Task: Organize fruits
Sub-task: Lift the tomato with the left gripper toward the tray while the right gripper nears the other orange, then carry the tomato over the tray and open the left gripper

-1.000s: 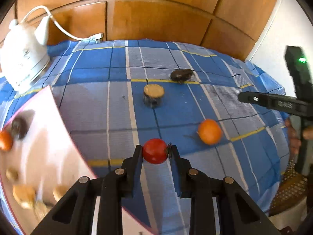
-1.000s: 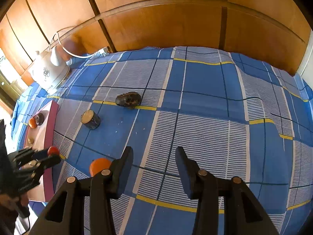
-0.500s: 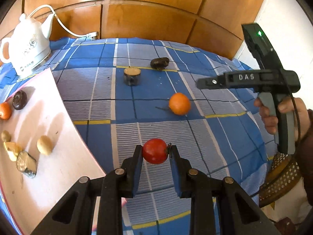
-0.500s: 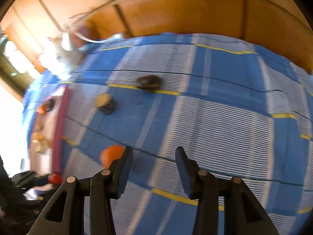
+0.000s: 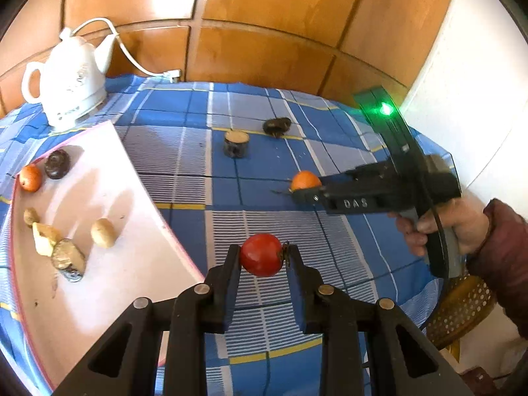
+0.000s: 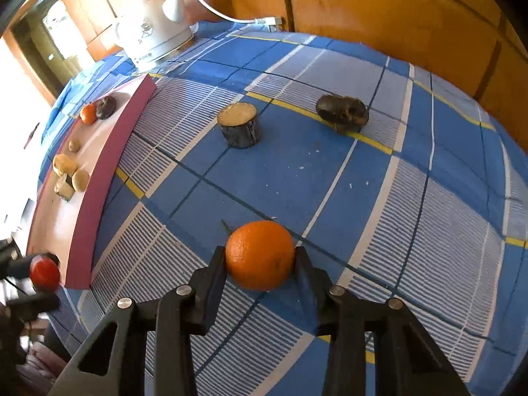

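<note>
Right gripper (image 6: 260,257) has swung left and dropped onto the orange (image 6: 260,254) over the last second: a second ago it hung open over bare blue checked cloth (image 6: 330,178) with the orange off by its left finger, now the fruit sits between both fingers, which touch or nearly touch its sides. Can't tell if it's actually clamped; the orange looks to be resting on the tabletop, so I read this as the closing step, not a lift. Left gripper (image 5: 262,257) unchanged in grip, still pinching the red tomato-like fruit (image 5: 261,259) off the surface, but it has backed away from the pink tray (image 5: 138,264): earlier it was partly over the tray's near corner, now it hovers over cloth just right of the tray edge. So the red fruit is not placed yet. Tray already carries a small orange fruit (image 5: 30,177), a dark round one (image 5: 57,164) and several tan and brown pieces (image 5: 67,259). Left out on the cloth: a cut cylindrical piece (image 6: 238,125) and a dark lumpy one (image 6: 342,113), well apart from both grippers. White kettle (image 5: 71,76) at the far corner, not involved. My read: roughly halfway, two fruits in hand, two to go. Risk: a round orange squirting out if the squeeze is off-centre.
</note>
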Motion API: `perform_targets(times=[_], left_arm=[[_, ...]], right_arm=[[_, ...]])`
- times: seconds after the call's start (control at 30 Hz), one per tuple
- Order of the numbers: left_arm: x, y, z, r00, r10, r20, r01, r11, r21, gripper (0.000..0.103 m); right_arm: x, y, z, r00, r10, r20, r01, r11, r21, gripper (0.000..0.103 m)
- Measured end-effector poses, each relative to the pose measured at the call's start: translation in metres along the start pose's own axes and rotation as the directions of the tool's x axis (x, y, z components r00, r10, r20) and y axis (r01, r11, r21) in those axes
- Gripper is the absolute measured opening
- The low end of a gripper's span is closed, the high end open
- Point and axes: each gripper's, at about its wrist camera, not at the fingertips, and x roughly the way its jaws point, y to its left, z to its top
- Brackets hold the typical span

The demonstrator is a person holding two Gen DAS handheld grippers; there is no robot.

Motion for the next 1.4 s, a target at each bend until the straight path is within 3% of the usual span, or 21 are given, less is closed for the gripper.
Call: perform_targets(times=[0.5, 1.4], left_arm=[[-0.016, 0.037, -0.003, 0.993, 0.115, 0.026, -0.110, 0.984, -0.138, 0.028], [-0.028, 0.048, -0.004, 0.984, 0.173, 0.046, -0.161, 0.967, -0.196, 0.028]], right_arm=[[0.000, 0.004, 0.000, 1.000, -0.027, 0.008, 0.028, 1.000, -0.015, 0.040], [0.004, 0.012, -0.002, 0.996, -0.084, 0.029, 0.086, 0.992, -0.090, 0.040]])
